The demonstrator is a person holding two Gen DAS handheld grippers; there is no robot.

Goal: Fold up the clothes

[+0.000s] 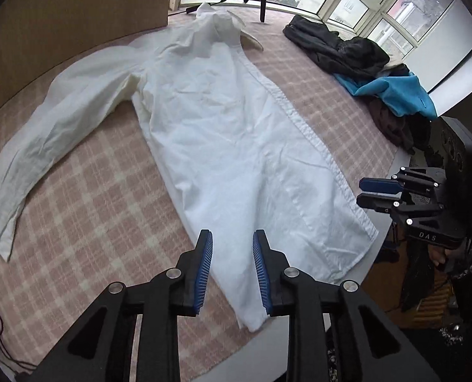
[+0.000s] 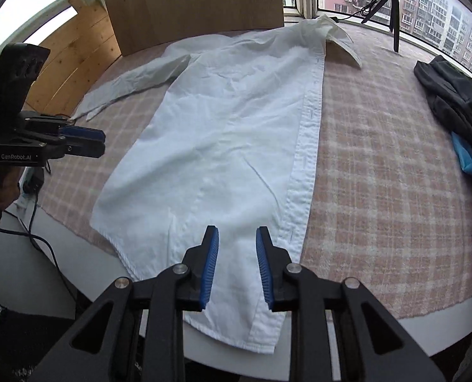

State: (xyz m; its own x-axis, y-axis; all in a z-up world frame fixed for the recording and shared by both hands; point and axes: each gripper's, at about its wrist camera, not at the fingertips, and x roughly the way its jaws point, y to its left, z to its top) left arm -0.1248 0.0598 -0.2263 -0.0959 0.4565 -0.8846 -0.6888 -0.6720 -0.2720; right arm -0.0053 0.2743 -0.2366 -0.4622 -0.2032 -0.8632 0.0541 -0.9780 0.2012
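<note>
A shirt (image 2: 223, 146) lies flat on a tablecloth (image 2: 379, 172), collar at the far end, with a pile of clothes (image 1: 363, 63) to its right.

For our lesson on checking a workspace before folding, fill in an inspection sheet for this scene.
Surface: pink plaid cloth over a pale table.
Job's things: white shirt lying flat, folded in half lengthwise, one sleeve spread out.
Clutter: dark clothes and blue garment piled aside.
Grippers: left gripper and right gripper open, empty, near the hem.
Cables: black cable off the table edge.
Surroundings: windows, tripod, wooden board.
</note>
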